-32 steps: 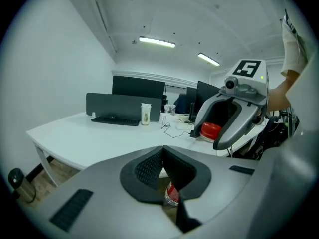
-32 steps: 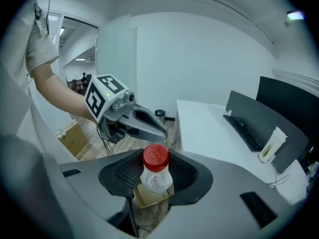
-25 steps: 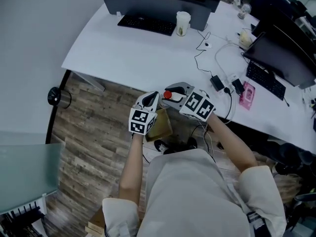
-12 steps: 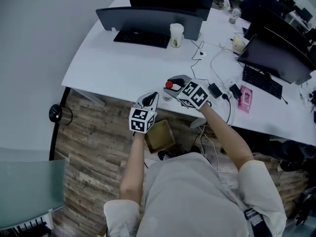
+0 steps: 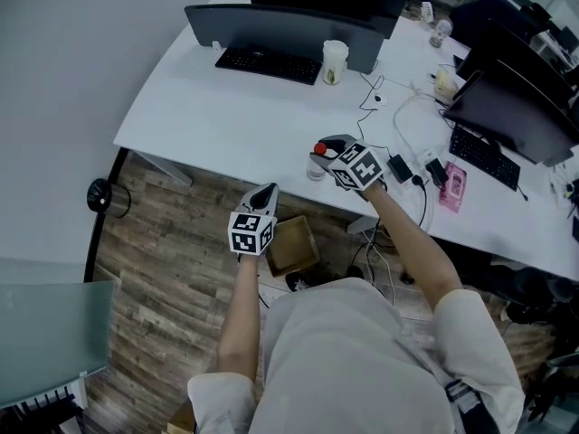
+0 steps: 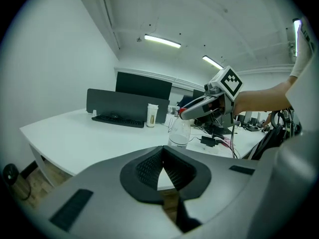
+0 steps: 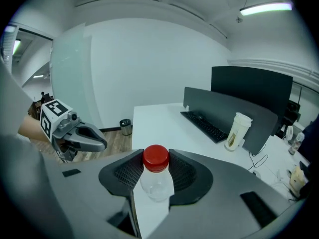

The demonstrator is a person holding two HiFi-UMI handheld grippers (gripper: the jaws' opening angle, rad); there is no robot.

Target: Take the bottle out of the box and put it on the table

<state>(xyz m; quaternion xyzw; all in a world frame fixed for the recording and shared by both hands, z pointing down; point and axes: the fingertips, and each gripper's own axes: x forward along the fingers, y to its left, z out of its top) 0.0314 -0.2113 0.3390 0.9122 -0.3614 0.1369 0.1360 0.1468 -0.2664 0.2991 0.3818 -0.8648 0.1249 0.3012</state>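
In the head view, the right gripper (image 5: 324,155) holds the bottle (image 5: 315,167) over the table (image 5: 217,107), just inside the table's near edge. The box (image 5: 291,245) sits on the floor, below that edge. The left gripper (image 5: 265,193) hangs off the table, above the box. The bottle is very close to the table's edge, so if it tips over it will likely roll off and fall to the floor.

In the left gripper view, that gripper's jaws are together and hold nothing. The bottle looks upright above the table. Its bottom is hidden, so one cannot tell if it stands on the table yet. If the right gripper lets go too soon, the bottle could drop, bounce and fall over.

In the right gripper view, the jaws are clamped on the bottle's neck, just under the red cap (image 7: 155,157). The hold is high up, so the light, clear bottle could swing or lean. If the jaws pull away crookedly, they may catch the cap and knock the bottle toward the table's edge.
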